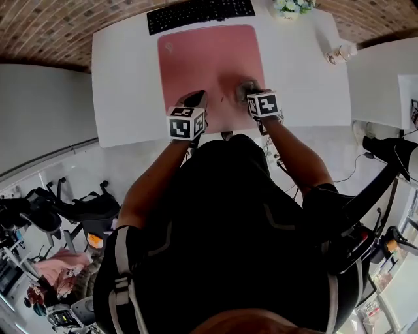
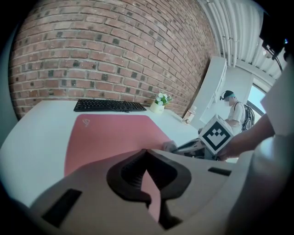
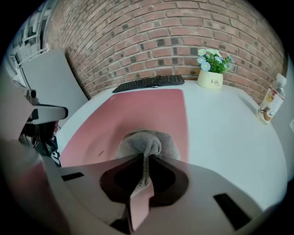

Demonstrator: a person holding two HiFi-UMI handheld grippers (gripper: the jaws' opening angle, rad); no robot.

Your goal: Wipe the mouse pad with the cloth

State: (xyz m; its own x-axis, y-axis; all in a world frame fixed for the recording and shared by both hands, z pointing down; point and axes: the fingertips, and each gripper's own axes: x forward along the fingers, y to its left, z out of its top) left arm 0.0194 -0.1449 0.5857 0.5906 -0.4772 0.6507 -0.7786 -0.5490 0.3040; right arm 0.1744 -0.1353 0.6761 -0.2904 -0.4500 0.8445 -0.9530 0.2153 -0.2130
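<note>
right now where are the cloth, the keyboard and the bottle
cloth [image 3: 147,141]: right gripper view, its bunched middle
keyboard [image 1: 200,14]: head view, the middle keys
bottle [image 3: 268,104]: right gripper view, its label

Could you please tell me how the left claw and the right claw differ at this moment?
The right claw is shut on the grey cloth; the left claw is shut with nothing in it. The right claw stands over the near right part of the pink mouse pad, the left claw over its near left. Both are shut and over the pad.
</note>
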